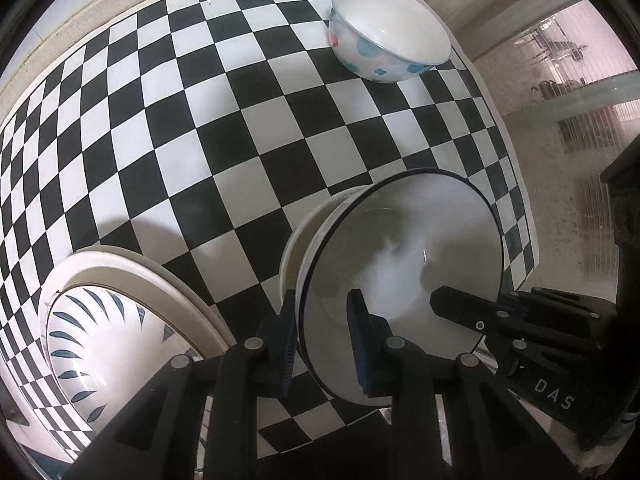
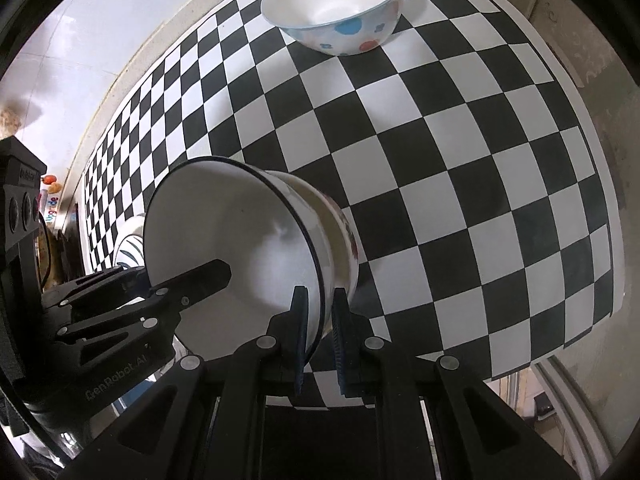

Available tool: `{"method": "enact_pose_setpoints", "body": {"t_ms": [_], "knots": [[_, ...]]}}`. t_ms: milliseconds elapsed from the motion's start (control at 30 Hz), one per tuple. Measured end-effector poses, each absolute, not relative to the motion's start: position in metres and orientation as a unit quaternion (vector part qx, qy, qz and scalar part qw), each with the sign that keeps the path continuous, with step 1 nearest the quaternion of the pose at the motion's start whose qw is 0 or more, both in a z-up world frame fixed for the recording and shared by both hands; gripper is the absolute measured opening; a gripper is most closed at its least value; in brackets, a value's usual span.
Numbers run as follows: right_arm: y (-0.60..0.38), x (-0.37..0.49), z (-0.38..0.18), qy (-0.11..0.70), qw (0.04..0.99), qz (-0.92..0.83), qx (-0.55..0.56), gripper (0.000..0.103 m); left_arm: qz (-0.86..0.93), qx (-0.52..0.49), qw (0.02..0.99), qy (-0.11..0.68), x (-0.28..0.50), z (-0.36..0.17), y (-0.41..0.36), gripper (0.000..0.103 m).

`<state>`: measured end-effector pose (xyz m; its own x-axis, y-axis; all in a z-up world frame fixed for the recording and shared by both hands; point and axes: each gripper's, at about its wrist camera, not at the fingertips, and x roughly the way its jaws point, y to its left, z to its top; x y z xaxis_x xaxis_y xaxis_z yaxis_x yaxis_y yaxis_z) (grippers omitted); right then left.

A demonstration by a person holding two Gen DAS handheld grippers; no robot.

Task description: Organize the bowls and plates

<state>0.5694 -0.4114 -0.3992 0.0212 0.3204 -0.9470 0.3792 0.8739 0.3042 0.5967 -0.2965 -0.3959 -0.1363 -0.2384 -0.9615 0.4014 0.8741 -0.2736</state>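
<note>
Both tongs are pinching the same dark-rimmed white bowl by its rim, one on each side. The left tongs (image 1: 325, 344) have their blue pads clamped over the bowl's (image 1: 404, 256) near-left edge, one pad outside the wall, one inside. The right tongs (image 2: 320, 332) grip the opposite edge of the bowl (image 2: 224, 240) the same way. This bowl sits nested in a second bowl (image 2: 340, 236), cream-walled with red marks on its outside, and the pair looks tilted on its side above the checkered mat (image 1: 200, 120); whether it touches the mat I cannot tell.

Just beside the left tongs, at the mat's near edge, lies a white plate (image 1: 132, 280) carrying a bowl with blue leaf strokes (image 1: 96, 344). Well apart, at the far corner of the mat, stands an upright white bowl with blue and red dots (image 2: 340, 8). The mat covers a pale stone worktop (image 1: 560, 184).
</note>
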Motion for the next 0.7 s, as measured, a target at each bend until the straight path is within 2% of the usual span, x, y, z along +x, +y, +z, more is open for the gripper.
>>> {"method": "enact_pose_setpoints", "body": {"t_ms": [700], "knots": [[-0.4153, 0.5642, -0.4066, 0.719, 0.644, -0.017, 0.260, 0.015, -0.251, 0.041, 0.642, 0.723, 0.5958, -0.4020, -0.2908, 0.021]]}}
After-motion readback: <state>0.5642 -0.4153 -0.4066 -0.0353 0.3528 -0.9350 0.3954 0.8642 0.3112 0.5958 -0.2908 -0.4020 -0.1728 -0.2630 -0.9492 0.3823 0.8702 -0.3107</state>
